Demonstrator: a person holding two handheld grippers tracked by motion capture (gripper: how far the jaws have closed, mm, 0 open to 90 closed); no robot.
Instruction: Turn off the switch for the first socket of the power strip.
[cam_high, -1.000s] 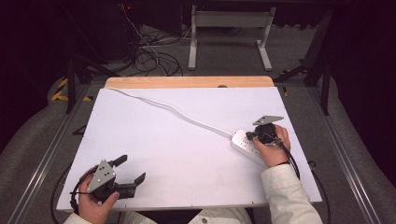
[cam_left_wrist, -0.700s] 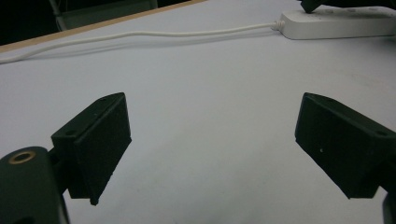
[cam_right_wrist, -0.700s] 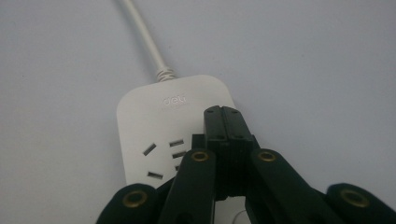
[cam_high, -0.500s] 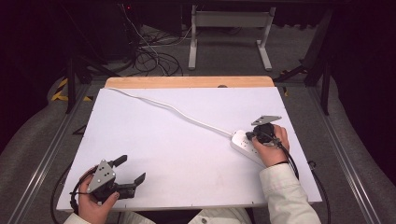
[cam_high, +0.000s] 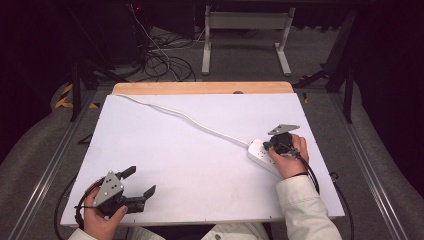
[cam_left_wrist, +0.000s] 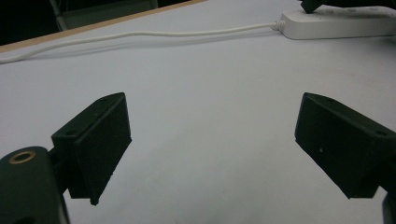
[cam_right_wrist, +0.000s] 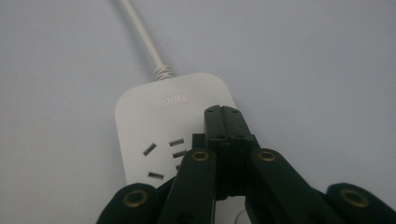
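A white power strip (cam_high: 260, 152) lies at the right of the white table (cam_high: 200, 150), and its white cord (cam_high: 185, 118) runs off to the far left corner. My right gripper (cam_high: 272, 146) points down over the strip's cord end, jaws shut together with nothing between them. In the right gripper view the closed jaw tips (cam_right_wrist: 222, 116) hover over the strip (cam_right_wrist: 154, 121) beside its sockets; contact is unclear. My left gripper (cam_high: 140, 182) rests near the front left edge, jaws wide open. The left gripper view has bare table between its fingers (cam_left_wrist: 100, 140), with the strip (cam_left_wrist: 336, 23) far off.
A wooden strip (cam_high: 200, 88) edges the table's far side. Beyond it stand a metal stand (cam_high: 245, 30) and tangled cables (cam_high: 160, 60) on the floor. Rails run along both sides of the table.
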